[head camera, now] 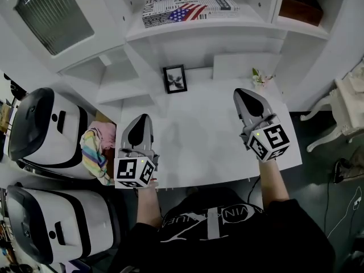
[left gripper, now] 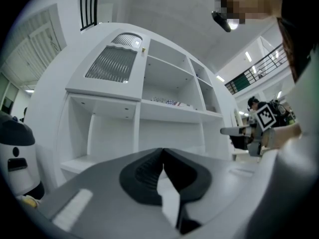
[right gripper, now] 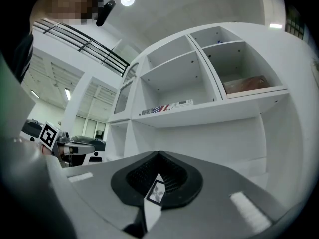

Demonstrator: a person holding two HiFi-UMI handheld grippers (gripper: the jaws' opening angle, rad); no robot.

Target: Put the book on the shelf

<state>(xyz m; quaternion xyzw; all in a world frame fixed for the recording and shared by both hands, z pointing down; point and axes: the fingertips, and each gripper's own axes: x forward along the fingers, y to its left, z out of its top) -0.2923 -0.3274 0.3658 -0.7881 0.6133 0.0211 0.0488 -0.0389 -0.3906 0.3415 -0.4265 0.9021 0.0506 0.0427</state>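
Head view: newsprint-patterned book (head camera: 190,7) (flag motif)

Book (head camera: 190,7) lies flat on the shelf (head camera: 199,32), top centre, w/ a box (head camera: 301,7) in the compartment to its R. Below, a picture frame (head camera: 174,78) stands at the back of the table (head camera: 210,152), L of centre; a small plant (head camera: 259,78) at the back R. Left gripper (head camera: 142,118) is over the table's front-L part, right gripper (head camera: 242,92) over its R side, well apart. A machine (head camera: 45,129) stands L of the table, a second machine (head camera: 51,220) nearer the person; a cloth (head camera: 96,149) lies betw. the first machine & the table.
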